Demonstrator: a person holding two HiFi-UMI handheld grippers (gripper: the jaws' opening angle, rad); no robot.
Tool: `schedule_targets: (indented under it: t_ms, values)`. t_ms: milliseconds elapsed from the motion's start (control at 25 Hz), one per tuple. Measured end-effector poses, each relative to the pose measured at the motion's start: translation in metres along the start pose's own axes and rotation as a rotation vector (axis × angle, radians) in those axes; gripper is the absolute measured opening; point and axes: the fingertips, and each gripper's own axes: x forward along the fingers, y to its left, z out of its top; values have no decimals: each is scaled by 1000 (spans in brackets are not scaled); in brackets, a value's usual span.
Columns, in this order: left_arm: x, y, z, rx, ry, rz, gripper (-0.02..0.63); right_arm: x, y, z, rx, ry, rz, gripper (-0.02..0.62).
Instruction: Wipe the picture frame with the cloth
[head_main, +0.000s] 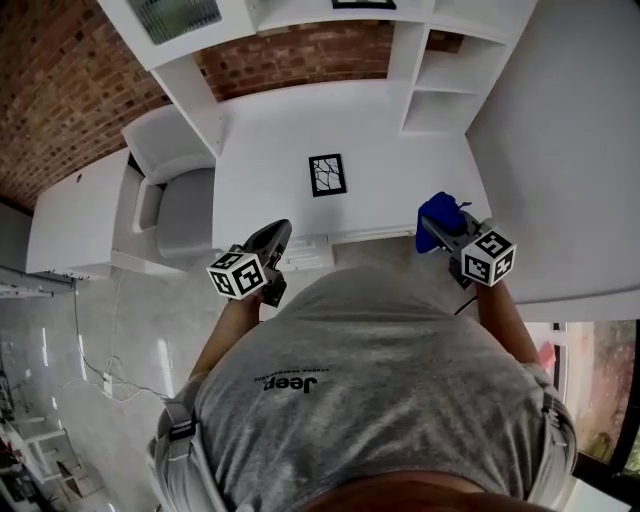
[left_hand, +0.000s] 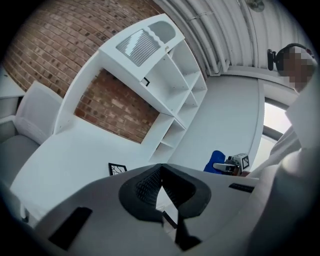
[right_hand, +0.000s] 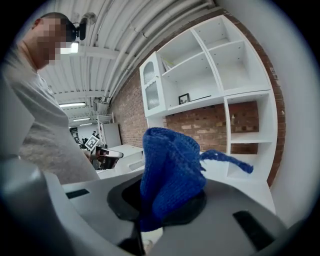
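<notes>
A small black picture frame (head_main: 328, 174) with a white branching pattern lies flat on the white desk (head_main: 270, 150); the left gripper view shows the frame (left_hand: 117, 169) small and far off. My left gripper (head_main: 281, 236) is shut and empty, hanging at the desk's near edge, short of the frame and to its left. My right gripper (head_main: 432, 232) is shut on a blue knitted cloth (head_main: 441, 211), held at the desk's near right edge. That cloth (right_hand: 170, 175) bulges up out of the jaws in the right gripper view. The left gripper view catches the cloth (left_hand: 215, 162) too.
A white shelf unit (head_main: 440, 70) stands at the back of the desk against a brick wall (head_main: 60, 90). A pale grey armchair (head_main: 175, 195) sits left of the desk. A white wall panel (head_main: 570, 150) lies to the right. Cables trail on the glossy floor (head_main: 110, 340).
</notes>
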Motion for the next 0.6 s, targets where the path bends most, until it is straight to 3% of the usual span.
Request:
schedule_targets:
  t_ms: [280, 600]
  values:
    - [31, 75, 51, -14, 58, -46, 12, 73, -19, 35, 23, 8, -64, 55]
    - [47, 124, 64, -73, 86, -51, 12, 119, -45, 45, 60, 51, -97, 55]
